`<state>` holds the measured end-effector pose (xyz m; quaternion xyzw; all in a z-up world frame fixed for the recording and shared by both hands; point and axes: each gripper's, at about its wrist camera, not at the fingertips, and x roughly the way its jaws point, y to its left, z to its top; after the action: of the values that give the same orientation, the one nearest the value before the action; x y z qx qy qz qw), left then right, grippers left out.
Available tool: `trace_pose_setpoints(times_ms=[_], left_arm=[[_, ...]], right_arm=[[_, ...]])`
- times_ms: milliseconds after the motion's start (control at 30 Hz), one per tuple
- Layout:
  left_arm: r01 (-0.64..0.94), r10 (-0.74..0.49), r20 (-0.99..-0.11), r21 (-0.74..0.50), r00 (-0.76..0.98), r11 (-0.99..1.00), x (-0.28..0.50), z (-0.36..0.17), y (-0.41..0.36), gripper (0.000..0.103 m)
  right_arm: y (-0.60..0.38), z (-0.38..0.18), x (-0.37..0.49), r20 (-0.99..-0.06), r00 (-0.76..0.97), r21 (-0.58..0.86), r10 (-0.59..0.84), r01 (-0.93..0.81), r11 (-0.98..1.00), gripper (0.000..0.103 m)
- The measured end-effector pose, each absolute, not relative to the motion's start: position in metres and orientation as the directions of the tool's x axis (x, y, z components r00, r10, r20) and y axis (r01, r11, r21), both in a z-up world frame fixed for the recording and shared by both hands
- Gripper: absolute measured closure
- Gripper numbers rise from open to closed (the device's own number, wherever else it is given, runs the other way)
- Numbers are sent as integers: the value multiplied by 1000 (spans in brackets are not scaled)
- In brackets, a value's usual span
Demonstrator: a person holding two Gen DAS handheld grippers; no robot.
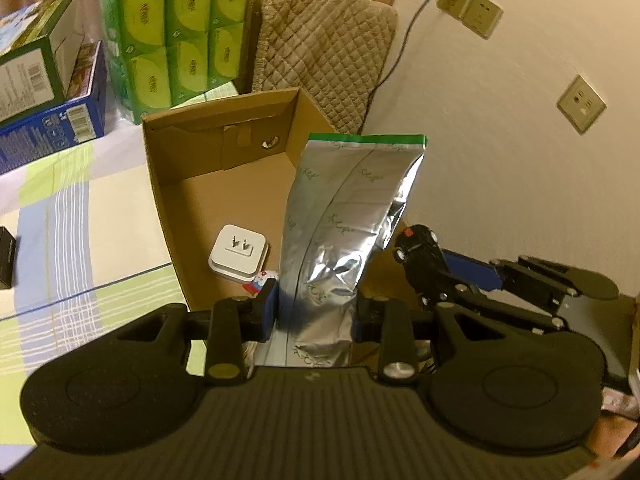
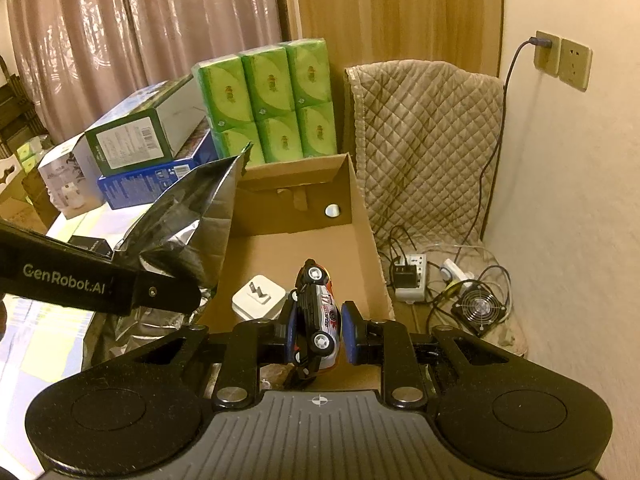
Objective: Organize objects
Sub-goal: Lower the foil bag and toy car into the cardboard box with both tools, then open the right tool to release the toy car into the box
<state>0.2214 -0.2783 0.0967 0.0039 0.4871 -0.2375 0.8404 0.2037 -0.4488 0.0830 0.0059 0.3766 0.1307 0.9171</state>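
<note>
An open cardboard box lies on the bed, also in the right wrist view. A white plug adapter lies inside it, seen too in the right wrist view. My left gripper is shut on a silver foil bag with a green top edge, held upright over the box's near end. The bag and left gripper arm show at left in the right wrist view. My right gripper holds a toy race car on its side over the box; its right pad stands slightly off the car.
Green tissue packs and stacked boxes stand behind the cardboard box. A quilted cover drapes at the right. A power strip, cables and a small fan lie on the floor by the wall. A black box sits at far left.
</note>
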Motion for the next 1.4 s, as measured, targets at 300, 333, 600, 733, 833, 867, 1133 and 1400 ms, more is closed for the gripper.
trace_pose_setpoints(times_ms=[300, 333, 600, 733, 833, 867, 1133, 1400], left_arm=[[299, -385, -816, -273, 432, 914, 232, 90, -271, 74], [288, -384, -813, -279, 437, 916, 233, 90, -270, 74], [201, -370, -794, -310, 483, 929, 241, 89, -255, 67], [201, -359, -793, -298, 493, 933, 240, 91, -248, 67], [200, -355, -793, -294, 494, 935, 236, 91, -244, 67], [200, -353, -794, -292, 495, 935, 235, 91, -243, 67], [222, -348, -795, -271, 497, 937, 227, 91, -238, 58], [235, -345, -794, -259, 500, 937, 223, 92, -236, 54]], right_arm=[[-446, 79, 216, -697, 674, 102, 246, -247, 964, 83], [-446, 79, 217, -697, 673, 102, 247, -247, 964, 83], [-444, 80, 220, -693, 676, 111, 251, -244, 963, 83], [-444, 79, 220, -693, 675, 115, 254, -245, 963, 83], [-443, 79, 219, -693, 673, 119, 259, -248, 961, 83], [-443, 79, 218, -692, 673, 119, 260, -249, 961, 83], [-440, 76, 215, -700, 664, 126, 265, -250, 960, 83], [-443, 66, 218, -715, 643, 172, 277, -222, 960, 81]])
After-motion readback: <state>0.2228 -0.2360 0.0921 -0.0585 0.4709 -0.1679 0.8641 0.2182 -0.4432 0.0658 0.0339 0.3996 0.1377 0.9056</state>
